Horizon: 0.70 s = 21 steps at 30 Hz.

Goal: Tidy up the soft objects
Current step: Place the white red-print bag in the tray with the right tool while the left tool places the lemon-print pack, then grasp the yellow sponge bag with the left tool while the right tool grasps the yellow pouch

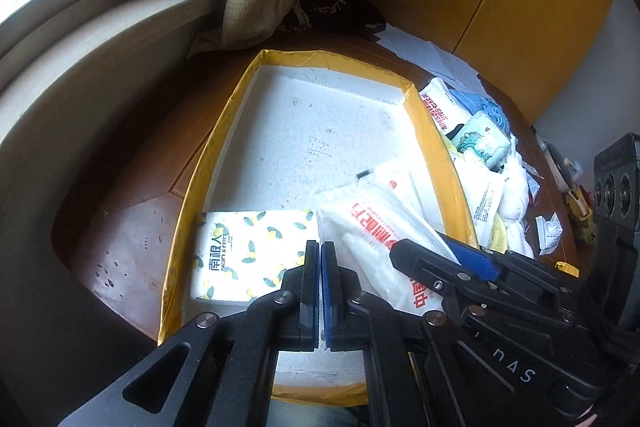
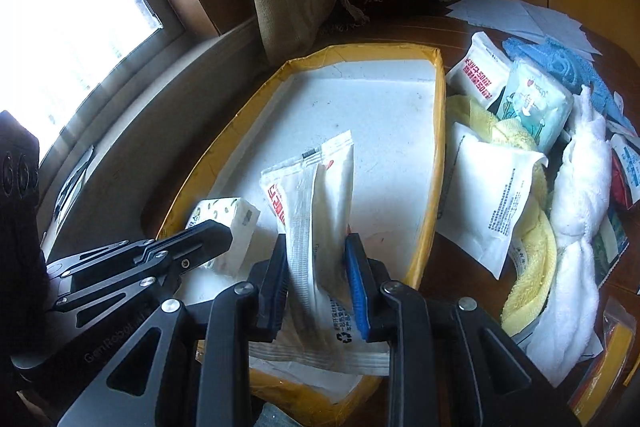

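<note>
Wooden table [image 2: 448,239] carrying yellow-rimmed tray [image 2: 439,131]. Right gripper [image 2: 316,267] pinching white packet [image 2: 316,211] over tray's 6 o'clock; left gripper [image 1: 321,259] hovering fully closed, empty, beside lemon pack [image 1: 248,251].

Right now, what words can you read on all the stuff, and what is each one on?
"NAN JI REN", under large Chinese characters: lemon-print tissue pack in the tray.
"GenRobot": left gripper body.
"SVU"-like letters, unclear: right gripper body.
Red Chinese characters, mirrored and creased, unreadable: white wipes pack between the right gripper's fingers.
Small black print: white pouch outside the tray, too small.
</note>
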{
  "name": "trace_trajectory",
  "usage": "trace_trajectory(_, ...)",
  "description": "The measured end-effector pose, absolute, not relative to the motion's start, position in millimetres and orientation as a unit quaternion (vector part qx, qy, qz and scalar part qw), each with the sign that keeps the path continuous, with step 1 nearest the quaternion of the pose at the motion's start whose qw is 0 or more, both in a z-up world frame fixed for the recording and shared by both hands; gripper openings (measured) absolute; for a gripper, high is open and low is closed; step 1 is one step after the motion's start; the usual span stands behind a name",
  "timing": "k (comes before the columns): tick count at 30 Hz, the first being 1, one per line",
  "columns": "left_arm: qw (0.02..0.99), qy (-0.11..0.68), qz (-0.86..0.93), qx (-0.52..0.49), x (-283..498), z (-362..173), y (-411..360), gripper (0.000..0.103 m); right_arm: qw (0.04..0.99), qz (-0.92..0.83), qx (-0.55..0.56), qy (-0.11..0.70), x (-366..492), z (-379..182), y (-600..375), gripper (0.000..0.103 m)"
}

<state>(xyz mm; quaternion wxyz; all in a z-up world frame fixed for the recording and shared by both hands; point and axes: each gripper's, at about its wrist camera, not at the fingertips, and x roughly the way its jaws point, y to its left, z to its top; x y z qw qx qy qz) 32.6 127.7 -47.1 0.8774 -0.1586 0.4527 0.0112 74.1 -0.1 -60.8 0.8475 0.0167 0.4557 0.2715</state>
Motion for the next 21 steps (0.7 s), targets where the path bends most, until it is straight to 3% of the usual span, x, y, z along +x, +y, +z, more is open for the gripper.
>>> trace_trajectory(3, 0.875, 0.453, 0.023, -0.169, 32, -51, 132, 0.000, 0.849, 0.269, 0.014, 0.454, 73, -65, 2, 0.032)
trace_trajectory(6, 0.874, 0.450, 0.028, -0.181, 31, -51, 137, 0.007, 0.852, 0.290, 0.025, 0.435, 66, -60, -2, 0.049)
trace_trajectory(8, 0.874, 0.447, 0.030, -0.188, 29, -49, 137, 0.035, 0.855, 0.300, 0.044, 0.420, 60, -55, -10, 0.060)
trace_trajectory(11, 0.885, 0.416, 0.023, -0.208, 21, -36, 131, 0.064, 0.856, 0.327, 0.084, 0.392, 52, -46, -36, 0.060)
trace_trajectory(14, 0.899, 0.383, 0.008, -0.210, 15, -17, 112, 0.070, 0.866, 0.341, 0.099, 0.353, 43, -33, -72, 0.060)
trace_trajectory(17, 0.913, 0.359, -0.034, -0.191, 13, 2, 77, 0.071, 0.886, 0.342, 0.083, 0.301, 29, -16, -119, 0.069)
trace_trajectory(21, 0.918, 0.344, -0.098, -0.172, 17, 17, 29, 0.074, 0.911, 0.307, 0.076, 0.264, 17, -1, -199, 0.070)
